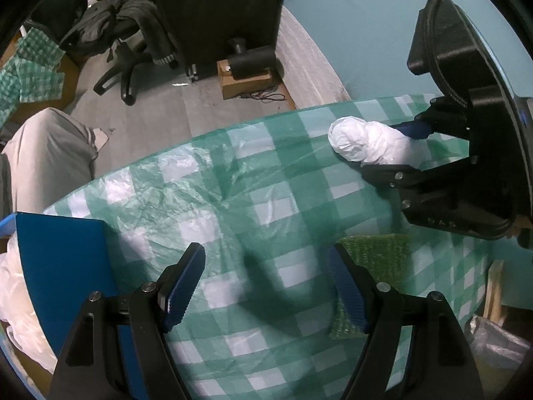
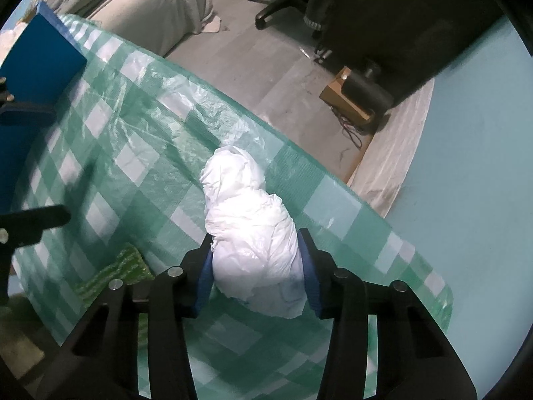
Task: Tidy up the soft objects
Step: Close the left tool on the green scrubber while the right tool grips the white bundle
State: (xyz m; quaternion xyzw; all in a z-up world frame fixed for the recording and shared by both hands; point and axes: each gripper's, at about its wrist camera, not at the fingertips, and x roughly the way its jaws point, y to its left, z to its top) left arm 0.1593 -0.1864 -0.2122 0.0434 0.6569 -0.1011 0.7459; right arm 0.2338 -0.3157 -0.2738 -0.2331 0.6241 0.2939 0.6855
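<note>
A crumpled white plastic bundle [image 2: 250,230] lies on the green checked tablecloth [image 2: 133,166]. My right gripper [image 2: 256,266] is shut on its near end, blue pads pressed on both sides. In the left wrist view the bundle [image 1: 369,143] and the right gripper [image 1: 404,148] sit at the far right. My left gripper [image 1: 266,283] is open and empty above the cloth. A green scrub pad [image 1: 376,263] lies by its right finger, and shows in the right wrist view [image 2: 123,270]. A blue box [image 1: 63,260] with white bags [image 1: 16,286] stands at the left.
The table edge runs close behind the bundle, with grey floor [image 1: 186,100] beyond. A person's leg in grey trousers [image 1: 43,156] is at the left. An office chair [image 1: 126,56], a dark cabinet [image 1: 216,10] and a cardboard box [image 1: 243,80] stand on the floor.
</note>
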